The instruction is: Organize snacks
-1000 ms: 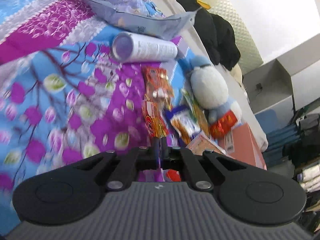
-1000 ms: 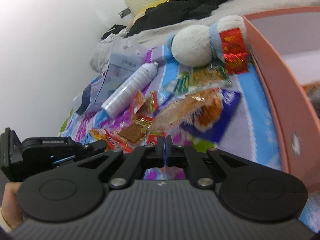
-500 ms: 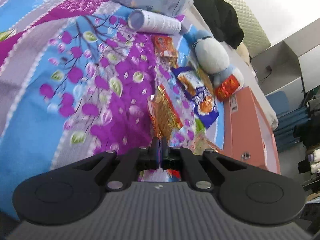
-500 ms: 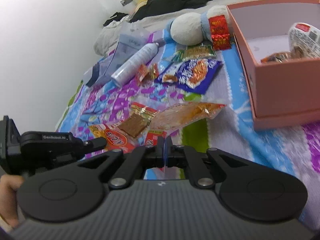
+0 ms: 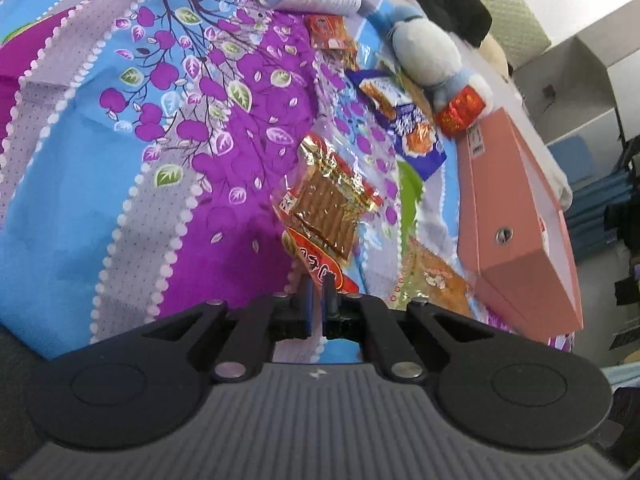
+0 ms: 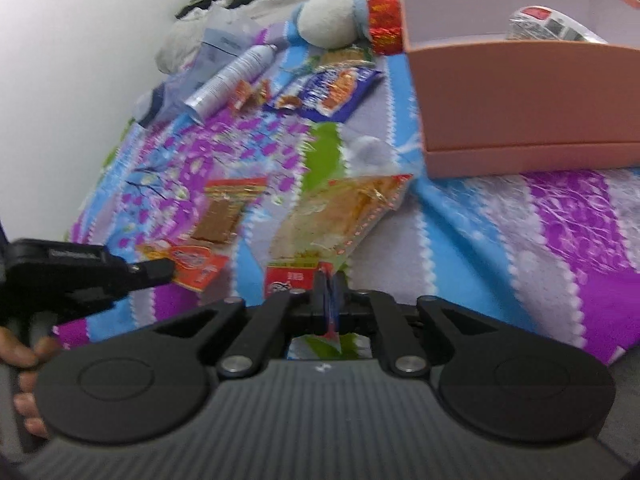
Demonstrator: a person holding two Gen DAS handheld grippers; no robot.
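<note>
Both trailing snacks now lie nearer the front edge of the bed [image 6: 560, 220] than a second ago, and the pink box [image 6: 520, 92] has come fully into the right wrist view.

A clear snack packet [image 6: 336, 216] lies on the flowered quilt. Its long axis runs from its red label end, at the camera, diagonally up and right toward the near left corner of the box. The right claw [image 6: 329, 280] is clenched on a thin edge of that label end.

Just to its left lies a red snack strip [image 5: 320, 224], a chain of red and gold packets running almost straight away from the left claw [image 5: 318, 284]. That claw's jaws have just been opening. A narrow slit shows between them, with the strip's near end at the tips, apparently no longer pressed.

Open-topped, with a wrapped snack already inside, the box sits ahead and to the right of both claws. By my reading the right hand is nearer, so its packet would travel forward and right, over the front wall.
</note>
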